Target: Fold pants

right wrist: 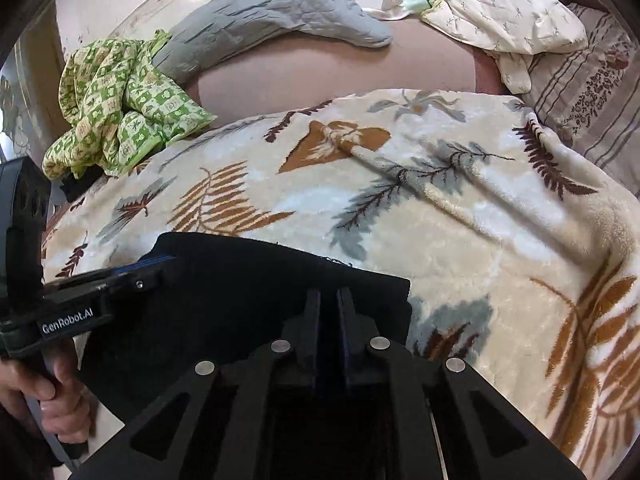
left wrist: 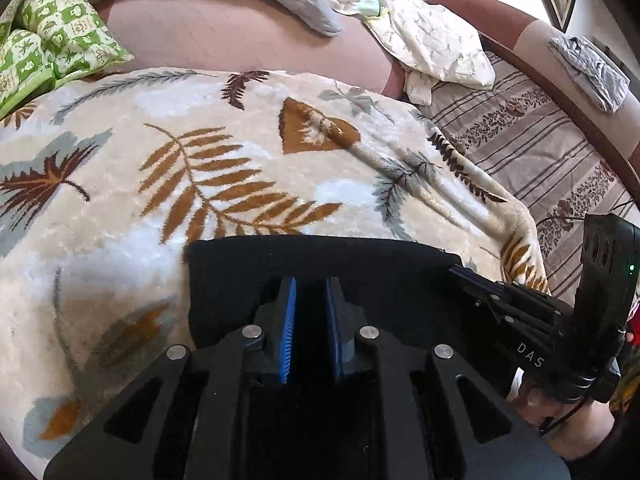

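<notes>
From my station I read the pants (left wrist: 320, 264) as a flat black slab lying on the leaf-print blanket (left wrist: 200, 160), directly under and ahead of both tools. The outline is compact and roughly rectangular, with a straight far edge and a square corner showing just right of the right gripper (right wrist: 329, 296). I judge at least one fold is already made, and that the present step is carrying or laying down a further fold; how many remain I cannot say.

Left gripper (left wrist: 311, 284): the blue pads stand close together with dark cloth filling the narrow gap, so I take it as clamped on the pants' near edge. Right gripper: fingers nearly together, likewise on black cloth, as far as I can tell. In the right wrist view the left tool reaches in from the left side, its blue tip buried at the pants' far-left corner.

Not verifiable:
- Black fabric against black fingers; the exact pinch line is lost on both sides.
- Waistband, legs and hems cannot be told apart; no layers are countable.
- The near part of the garment is hidden under both tool bodies.
- Whether the gripped edge is lifted or flat on the blanket is unclear.

Beyond the pants, a green patterned cloth (right wrist: 120, 104) and a grey quilted piece (right wrist: 272, 12) lie well apart
</notes>
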Available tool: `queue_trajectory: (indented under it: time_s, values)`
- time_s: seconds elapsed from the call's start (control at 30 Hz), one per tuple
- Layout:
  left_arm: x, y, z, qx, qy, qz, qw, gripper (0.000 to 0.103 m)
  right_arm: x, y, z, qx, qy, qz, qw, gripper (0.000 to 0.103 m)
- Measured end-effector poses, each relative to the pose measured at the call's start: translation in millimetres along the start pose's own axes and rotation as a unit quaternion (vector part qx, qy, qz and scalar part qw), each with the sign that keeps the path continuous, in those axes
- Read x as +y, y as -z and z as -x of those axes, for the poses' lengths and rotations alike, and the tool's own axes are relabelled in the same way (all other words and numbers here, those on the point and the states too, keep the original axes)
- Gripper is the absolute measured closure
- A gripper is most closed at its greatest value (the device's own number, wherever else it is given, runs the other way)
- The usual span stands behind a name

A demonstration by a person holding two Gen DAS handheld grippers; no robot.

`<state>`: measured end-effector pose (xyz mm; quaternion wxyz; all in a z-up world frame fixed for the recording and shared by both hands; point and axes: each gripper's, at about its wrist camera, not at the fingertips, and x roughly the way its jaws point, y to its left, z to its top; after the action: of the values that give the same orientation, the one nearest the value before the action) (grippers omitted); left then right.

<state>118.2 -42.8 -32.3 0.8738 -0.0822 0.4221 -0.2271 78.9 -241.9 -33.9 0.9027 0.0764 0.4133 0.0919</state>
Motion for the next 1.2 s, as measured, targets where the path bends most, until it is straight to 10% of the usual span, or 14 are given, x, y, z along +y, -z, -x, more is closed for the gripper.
queue_trajectory:
  time_s: [0.37, 0.43, 0.5, 0.57, 0.77, 1.2]
  values:
    - [-41.4, 3.3, 8.5, -0.006, -0.12, -0.019, 0.9926, 0.087, 12.1, -0.1, 21.4, -0.014, 0.018, 0.008, 1.0, 0.083]
    - [-52.4, 5.3, 17.6, -0.009, -0.133, -0.029, 0.9906, 0.066, 19.3, 1.7, 42.7, -0.035, 0.015, 0.02, 0.999, 0.083]
    - [-61.3, 10.2, 27.2, -0.013, -0.13, -0.033, 0.991, 0.045, 31.0, 6.0, 70.4, -0.056, 0.023, 0.049, 0.997, 0.071]
    - [-73.4, 14.8, 37.7, -0.019, -0.147, -0.049, 0.9878, 0.045, 37.6, 12.6, 90.9, -0.069, 0.043, 0.068, 0.994, 0.047]
    - [-90.2, 21.8, 78.9, -0.049, -0.172, -0.049, 0.9827, 0.045, 29.7, 45.7, 122.6, -0.064, 0.062, 0.059, 0.994, 0.024]
    - [-96.6, 38.4, 102.0, -0.066, -0.177, -0.061, 0.9802, 0.044, 28.9, 58.2, 117.8, -0.068, 0.108, 0.068, 0.99, 0.024]
